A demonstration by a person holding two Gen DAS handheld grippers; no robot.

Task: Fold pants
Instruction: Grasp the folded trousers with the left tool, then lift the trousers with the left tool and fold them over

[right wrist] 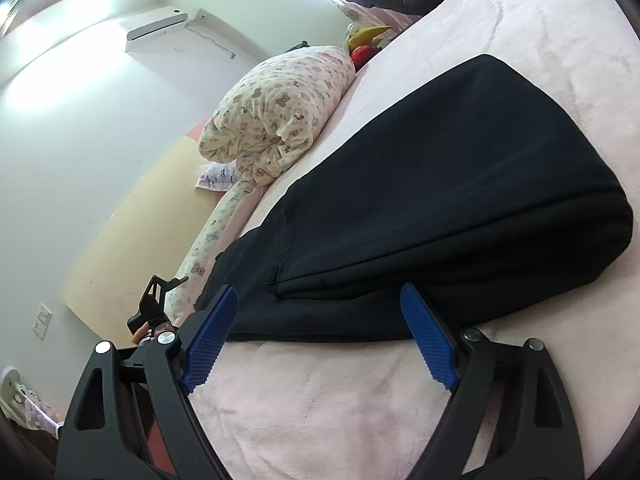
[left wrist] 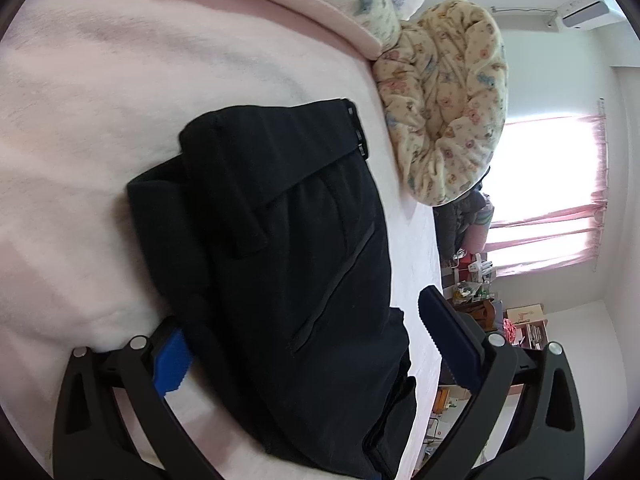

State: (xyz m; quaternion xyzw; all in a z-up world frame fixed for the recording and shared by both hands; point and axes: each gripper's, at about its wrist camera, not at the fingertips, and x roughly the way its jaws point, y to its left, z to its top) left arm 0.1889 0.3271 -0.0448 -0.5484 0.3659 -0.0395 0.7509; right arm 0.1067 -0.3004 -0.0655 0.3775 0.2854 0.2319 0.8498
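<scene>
black pants lying folded on the pink bed, both grippers wide apart

the black pants [left wrist: 288,248] are lying on the pink blanket [left wrist: 100,128] that is covering the bed, already doubled over themselves. in your left view the waistband end with its row of small buckles [left wrist: 357,134] is sitting toward the far side, and a slanted pocket seam [left wrist: 336,276] is showing on the top layer. in your right view the same pants [right wrist: 460,184] are showing as a thick stack with a rounded fold at the right and layered edges facing you.

your left gripper [left wrist: 304,340] is standing wide, with the pants lying between its two blue pads; the left pad [left wrist: 170,364] is sitting against the edge of the cloth and partly hidden by it, while the other pad is standing clear of the pants at the bed's edge. nothing is being pinched.

your right gripper [right wrist: 316,336] is also standing wide, its blue pads [right wrist: 430,340] resting just at the near edge of the stack, one to each side, not squeezing it.

beyond the pants, a rolled quilt with a bear print [right wrist: 280,116] is lying at the far side of the bed. an air conditioner [right wrist: 156,34] is hanging on the white wall, and a window with pink curtains [left wrist: 548,192] is glowing in your left view.
</scene>
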